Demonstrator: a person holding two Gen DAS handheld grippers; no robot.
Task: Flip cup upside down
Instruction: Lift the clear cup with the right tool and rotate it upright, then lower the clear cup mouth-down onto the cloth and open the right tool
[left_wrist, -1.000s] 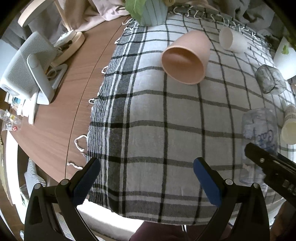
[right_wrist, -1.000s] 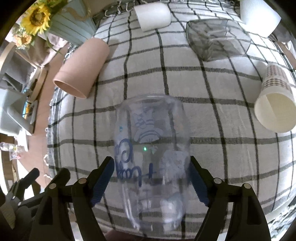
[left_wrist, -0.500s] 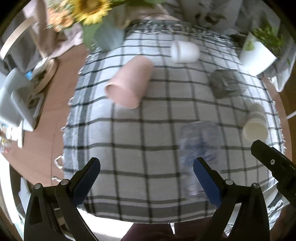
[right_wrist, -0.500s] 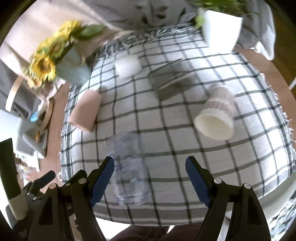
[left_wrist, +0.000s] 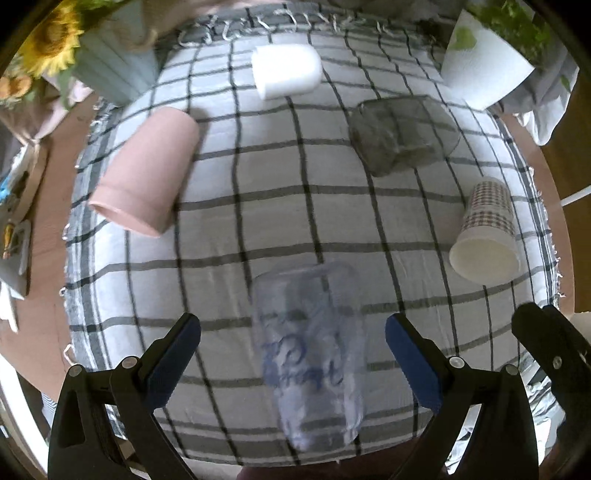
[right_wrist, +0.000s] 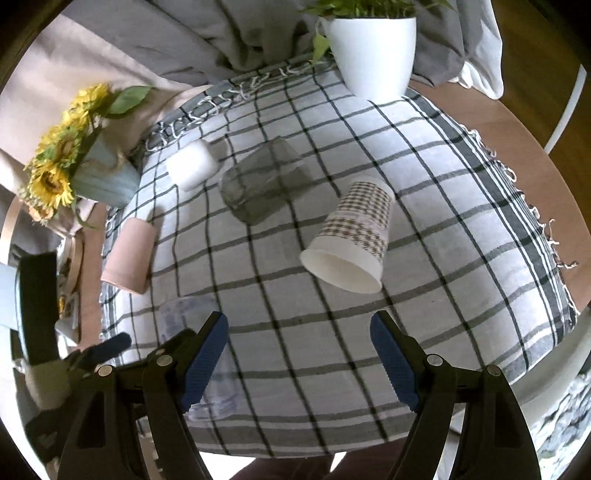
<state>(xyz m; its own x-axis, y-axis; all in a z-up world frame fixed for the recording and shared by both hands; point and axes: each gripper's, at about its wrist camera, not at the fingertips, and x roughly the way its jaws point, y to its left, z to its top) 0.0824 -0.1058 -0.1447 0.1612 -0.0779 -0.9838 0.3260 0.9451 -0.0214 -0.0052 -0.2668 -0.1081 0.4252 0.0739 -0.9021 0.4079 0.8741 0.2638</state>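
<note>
1. The left gripper (left_wrist: 292, 343) hung with its jaws wide apart, gripping nothing.
2. The clear cup (left_wrist: 310, 365) lay on its side on the checked cloth (left_wrist: 229, 236), between the blue pads (left_wrist: 173, 363) without touching them.
3. The right gripper (right_wrist: 298, 356) was likewise spread and empty; that cup (right_wrist: 192, 332) sat at its 9 o'clock.
4. The patterned paper cup (right_wrist: 351, 236) lay at 12 o'clock from it, the pink cup (right_wrist: 129, 254) at 10.

The right tongs (right_wrist: 297, 358) have drawn back off the clear cup (left_wrist: 310, 354), which the left tongs (left_wrist: 291, 365) now frame.
</note>
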